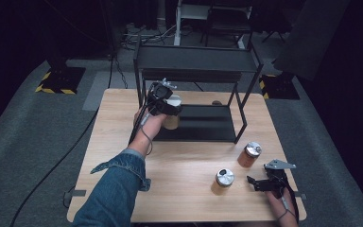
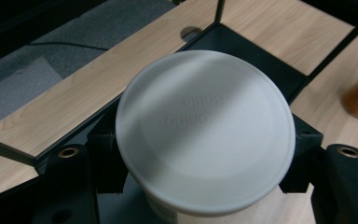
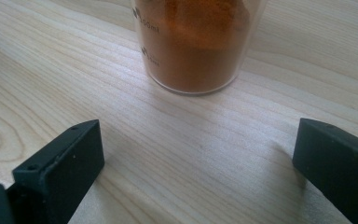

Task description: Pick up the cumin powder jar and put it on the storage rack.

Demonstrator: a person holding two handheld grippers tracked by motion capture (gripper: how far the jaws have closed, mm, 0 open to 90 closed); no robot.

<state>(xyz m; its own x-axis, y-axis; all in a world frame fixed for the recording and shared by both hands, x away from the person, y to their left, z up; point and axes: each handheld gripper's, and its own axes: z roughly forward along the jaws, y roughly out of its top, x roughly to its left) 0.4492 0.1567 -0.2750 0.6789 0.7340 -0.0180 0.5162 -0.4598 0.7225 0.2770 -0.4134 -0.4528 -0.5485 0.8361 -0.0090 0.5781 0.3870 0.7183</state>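
white-lidded jar (image 2: 205, 130) sat pinched in the left claw (image 1: 166, 108) at upper centre-left of the high view, over the left end of the black rack's (image 1: 194, 124) lower shelf; in the left claw view its jaws pressed on the jar's sides below the lid. right of centre, two metal-lidded jars of orange powder (image 1: 223, 181) (image 1: 249, 154) stood apart on the worktop (image 1: 179, 170). at lower right the right claw (image 1: 260, 183) lay low over the wood, jaws spread and holding nothing, facing the nearer jar (image 3: 193, 44).
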